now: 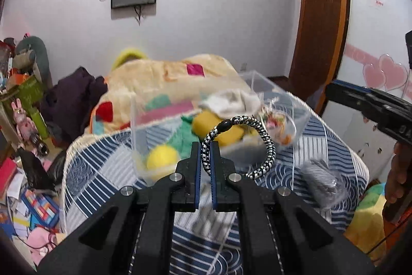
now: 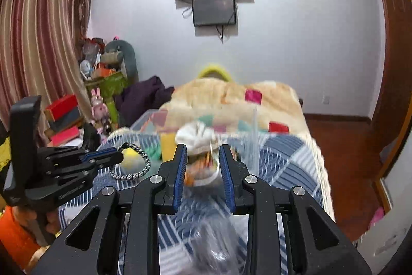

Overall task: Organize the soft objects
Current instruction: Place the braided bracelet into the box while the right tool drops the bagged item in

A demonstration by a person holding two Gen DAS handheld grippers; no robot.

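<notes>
My left gripper (image 1: 206, 146) is shut on a black-and-white braided cord loop (image 1: 267, 143) and holds it above the bed, just in front of a clear plastic box (image 1: 136, 117). The box holds a yellow ball (image 1: 161, 157), a green fuzzy item (image 1: 184, 138), a yellow plush (image 1: 206, 123) and a white cloth (image 1: 231, 99). The right wrist view shows the left gripper (image 2: 116, 157) with the loop (image 2: 140, 170) at the left. My right gripper (image 2: 202, 148) is open, its fingers on either side of a small colourful item in clear wrapping (image 2: 203, 169), blurred.
The box stands on a bed with a blue-and-white patterned cover (image 1: 108, 172) and a cream patchwork blanket (image 1: 164, 76) behind it. A grey item in clear wrapping (image 1: 322, 179) lies on the bed at the right. Clutter and toys (image 1: 25, 120) fill the floor at the left.
</notes>
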